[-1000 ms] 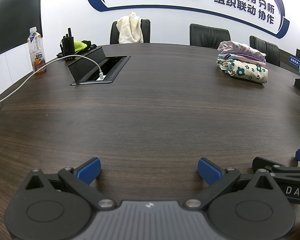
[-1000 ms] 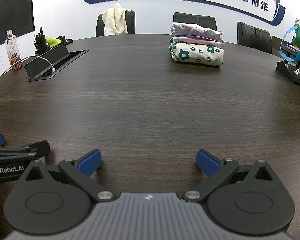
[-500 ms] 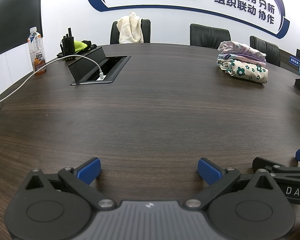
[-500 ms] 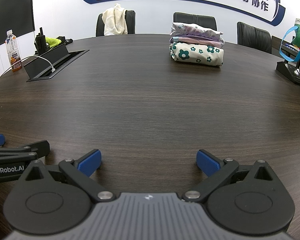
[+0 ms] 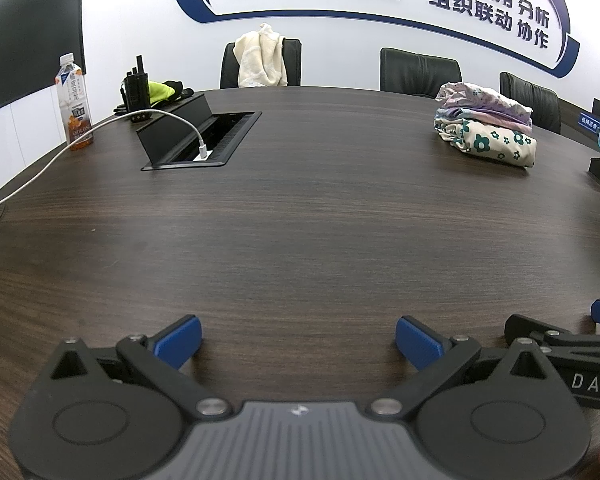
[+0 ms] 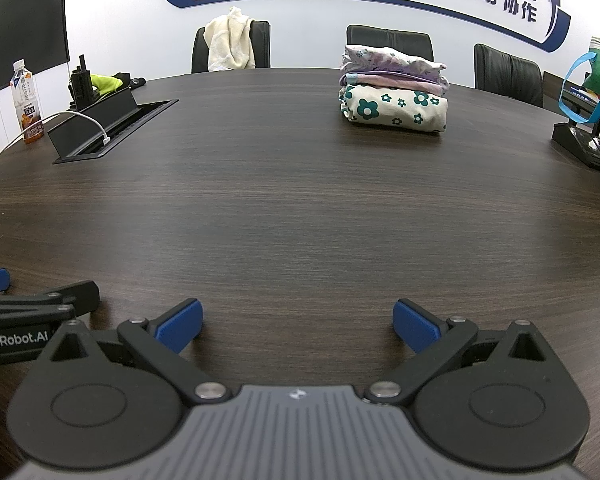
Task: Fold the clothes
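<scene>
Left claw: the left claw (image 5: 298, 338) sits low over the counter (image 5: 300, 220) with its blue pads (image 5: 179, 339) spread wide, nothing between them.
Right claw: the right claw (image 6: 298, 326) is just beside it, likewise gaping wide and empty, blue pads (image 6: 416, 326) well apart over bare wood.
Between claws and clothes: only dark wood grain; no garment lies within reach of either claw.
Folded stack: a stack of folded clothes (image 6: 394, 88) rests far across the counter, toward the right side; a flower-print piece is at the bottom, with lilac and pale printed pieces on top.
Unfolded piece: a cream garment (image 5: 262, 56) hangs over the back of a chair at the far edge, apparently not yet folded.
Handling, as I judge it: light, limp cloth that will sag and slide on smooth wood; it needs two holds at once to stay flat.
Where to grip: probably at two matching corners or the shoulder seams, one claw on each, pinching a single layer at the hem.
Off to the left: a drink bottle (image 5: 74, 102), a white cable (image 5: 100, 130) and an open cable hatch (image 5: 204, 140), all well apart from the clothes.
Risk: cloth dragged across the counter could snag the hatch lid.
</scene>
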